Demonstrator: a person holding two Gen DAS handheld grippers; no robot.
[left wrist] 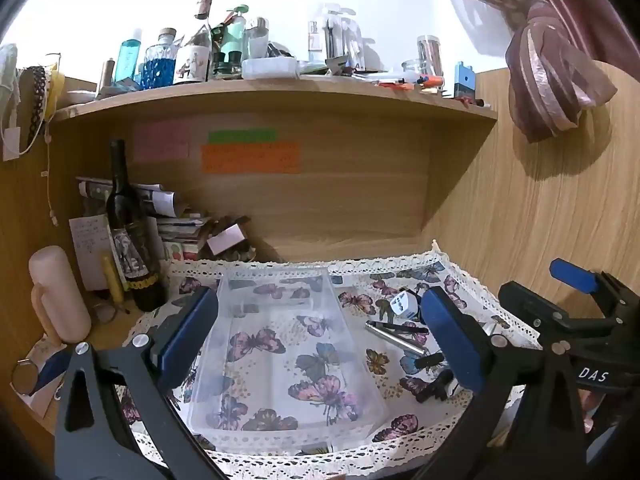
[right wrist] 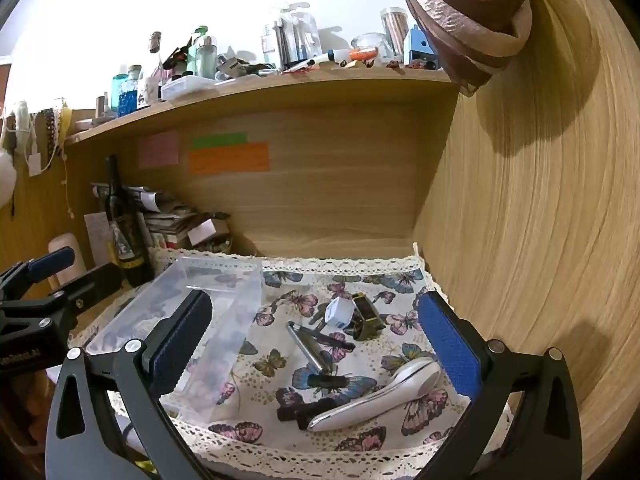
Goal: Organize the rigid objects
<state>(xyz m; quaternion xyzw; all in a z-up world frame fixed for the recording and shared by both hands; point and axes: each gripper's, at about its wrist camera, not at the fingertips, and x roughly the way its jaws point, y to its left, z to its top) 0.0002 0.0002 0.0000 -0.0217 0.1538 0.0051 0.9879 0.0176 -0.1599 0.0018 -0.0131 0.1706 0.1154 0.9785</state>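
Both the left gripper (left wrist: 320,340) and right gripper (right wrist: 320,344) hover spread wide, holding nothing. The clear plastic bin (left wrist: 280,320) sits empty on the butterfly cloth (right wrist: 360,280); beside it lie the white die (right wrist: 339,312), metal pen (right wrist: 310,346) and silver massager (right wrist: 384,394). Best to bring the right one down squarely over a single item and close across its narrow width.

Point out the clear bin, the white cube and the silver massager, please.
Clear bin (left wrist: 288,360), left wrist view, on its bare floor.
White cube (right wrist: 339,312), right wrist view, on its front face.
Silver massager (right wrist: 412,376), right wrist view, on its rounded head.
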